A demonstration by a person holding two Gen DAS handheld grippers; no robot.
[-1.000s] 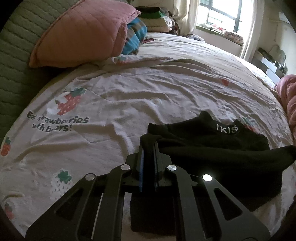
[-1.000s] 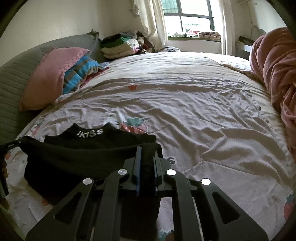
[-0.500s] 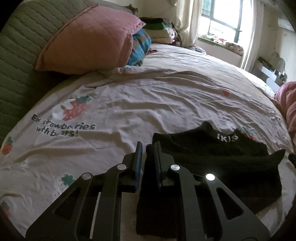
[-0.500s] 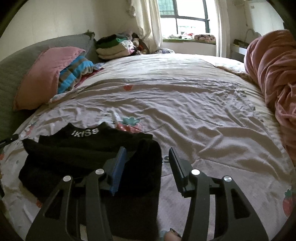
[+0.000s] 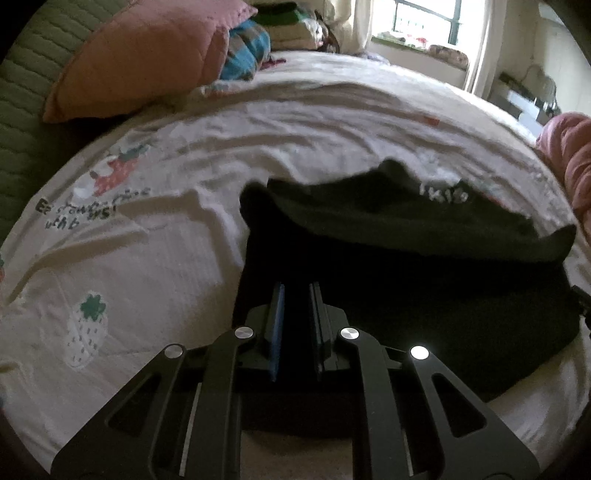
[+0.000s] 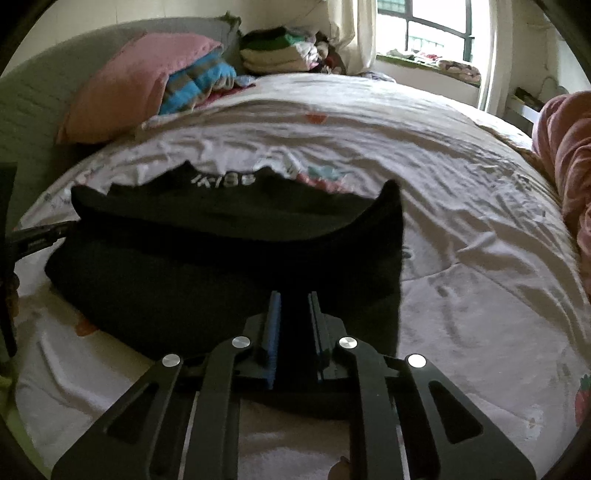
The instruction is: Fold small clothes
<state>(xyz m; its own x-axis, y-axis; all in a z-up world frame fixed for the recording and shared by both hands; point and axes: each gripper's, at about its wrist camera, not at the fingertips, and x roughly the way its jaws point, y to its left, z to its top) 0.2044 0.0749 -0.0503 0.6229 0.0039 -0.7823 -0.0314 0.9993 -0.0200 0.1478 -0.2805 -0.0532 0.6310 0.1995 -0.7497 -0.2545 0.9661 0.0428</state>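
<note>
We see a bed covered by a pale sheet (image 5: 177, 236) printed with strawberries and dark lettering. At far left a quilted green headboard (image 5: 22, 110) curves round, with a pink pillow (image 5: 140, 59) leaning on it and a blue-striped folded cloth (image 5: 243, 55) just beside the pillow. Behind these sits a stack of folded clothes (image 6: 277, 51) near the window (image 6: 436, 26).

In the middle of the sheet lies the black garment (image 5: 424, 258), a small dark piece with a white-lettered waistband (image 6: 223, 180) at its far edge. Its near part is folded up over itself, with a lifted corner at each side.

Our left gripper (image 5: 297, 291) is nearly closed, its narrow jaws pinching the garment's left near edge; black fabric fills the slim gap between the pads. Our right gripper (image 6: 293, 299) grips the right near edge the same way: its jaws have just been closing, and dark cloth sits between them, the raised corner standing just beyond the tips.

At far right a pink blanket (image 6: 565, 155) is heaped along the bed's edge, well apart from the garment.
</note>
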